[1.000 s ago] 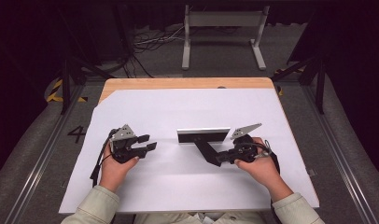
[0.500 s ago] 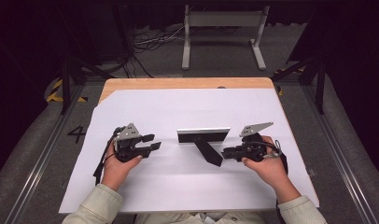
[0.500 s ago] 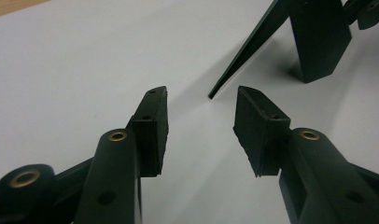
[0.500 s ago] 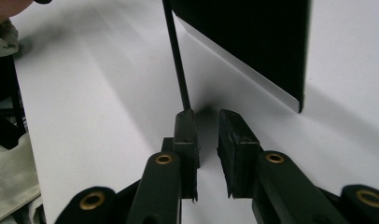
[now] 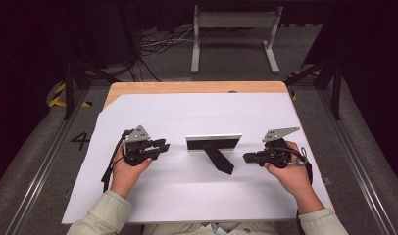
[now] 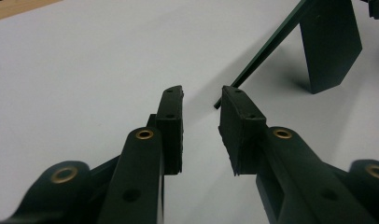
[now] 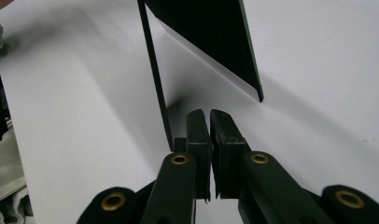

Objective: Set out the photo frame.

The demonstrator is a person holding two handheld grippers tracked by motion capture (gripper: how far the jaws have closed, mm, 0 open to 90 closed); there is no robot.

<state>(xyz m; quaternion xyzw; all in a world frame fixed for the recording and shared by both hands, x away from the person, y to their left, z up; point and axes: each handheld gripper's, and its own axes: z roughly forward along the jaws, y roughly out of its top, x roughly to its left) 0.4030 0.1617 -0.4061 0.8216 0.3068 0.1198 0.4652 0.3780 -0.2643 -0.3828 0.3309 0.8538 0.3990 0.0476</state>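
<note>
A black picture frame (image 5: 214,142) stands upright mid-table on the white sheet (image 5: 202,112), propped by a black back leg (image 5: 221,160) that points toward me. My left gripper (image 5: 163,146) lies to its left, aimed at the frame's near edge (image 6: 253,65); its jaws (image 6: 201,100) have just been closing and stand open with nothing between them. My right gripper (image 5: 246,157) sits just right of the leg. Its jaws (image 7: 209,114) have just been closing and are shut on nothing, close behind the frame's thin edge (image 7: 155,70) and leg (image 7: 201,37).
A strip of the wooden tabletop (image 5: 197,87) shows at the far edge of the sheet. Beyond the table, a grey metal stand (image 5: 234,34) and loose cables (image 5: 158,46) lie on the dark floor. Rails run along both sides of the table.
My right gripper has drawn back to the right, away from the frame's leg, and its jaws have narrowed. The left gripper's jaws have come closer together; that hand has stayed put.
</note>
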